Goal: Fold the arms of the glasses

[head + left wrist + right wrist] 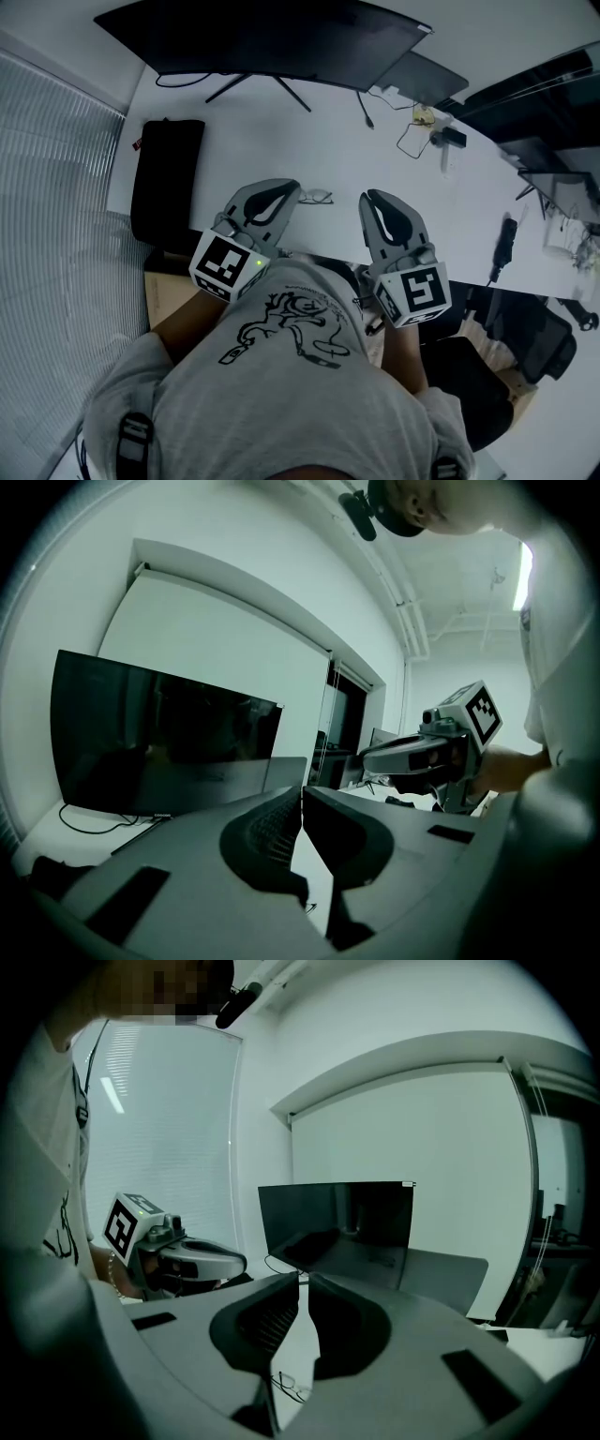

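Note:
The glasses [316,196] lie on the white table [281,141], thin-framed, just beyond and between my two grippers. Both grippers hang in the air above the table's near edge, close to the person's chest. My left gripper [284,190] is just left of the glasses, its jaws shut with nothing in them. My right gripper [371,201] is a short way to their right, jaws shut and empty as well. In the right gripper view the glasses [286,1384] show small, far below the jaw tips [304,1281]. The left gripper's jaws [302,791] point toward the monitor.
A large dark monitor [262,37] stands at the back of the table, with a closed laptop [424,75] and loose cables [412,131] to its right. A black pouch [167,173] lies at the left edge. A black chair [525,337] stands at the right.

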`<action>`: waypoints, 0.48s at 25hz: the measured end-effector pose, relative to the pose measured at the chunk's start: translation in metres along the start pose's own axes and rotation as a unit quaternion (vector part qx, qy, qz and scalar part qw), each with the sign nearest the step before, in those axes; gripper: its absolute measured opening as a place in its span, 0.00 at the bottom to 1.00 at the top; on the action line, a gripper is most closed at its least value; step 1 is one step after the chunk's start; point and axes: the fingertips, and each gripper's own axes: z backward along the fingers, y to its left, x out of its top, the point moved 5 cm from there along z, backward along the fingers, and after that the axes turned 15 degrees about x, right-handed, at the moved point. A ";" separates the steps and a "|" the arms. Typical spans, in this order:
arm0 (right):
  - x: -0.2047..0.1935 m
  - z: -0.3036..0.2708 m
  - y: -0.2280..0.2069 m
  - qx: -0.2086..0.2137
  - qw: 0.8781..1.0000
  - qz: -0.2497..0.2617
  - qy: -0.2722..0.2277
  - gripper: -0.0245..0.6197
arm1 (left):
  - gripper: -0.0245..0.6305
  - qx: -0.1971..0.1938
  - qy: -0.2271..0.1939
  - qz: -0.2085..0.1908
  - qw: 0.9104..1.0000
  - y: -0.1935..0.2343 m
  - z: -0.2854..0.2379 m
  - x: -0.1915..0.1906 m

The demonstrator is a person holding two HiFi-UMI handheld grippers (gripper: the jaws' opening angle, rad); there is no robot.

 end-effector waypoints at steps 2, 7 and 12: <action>0.006 0.002 0.004 0.002 1.000 0.001 -0.005 0.10 | 0.07 -0.004 -0.008 0.004 1.000 -0.001 0.004 0.007; 0.021 0.007 0.013 0.005 1.000 0.005 -0.021 0.10 | 0.07 -0.004 -0.023 0.004 1.000 -0.001 0.012 0.023; 0.026 0.007 0.020 0.010 1.000 0.013 -0.021 0.10 | 0.07 -0.006 -0.032 0.005 0.999 -0.001 0.016 0.022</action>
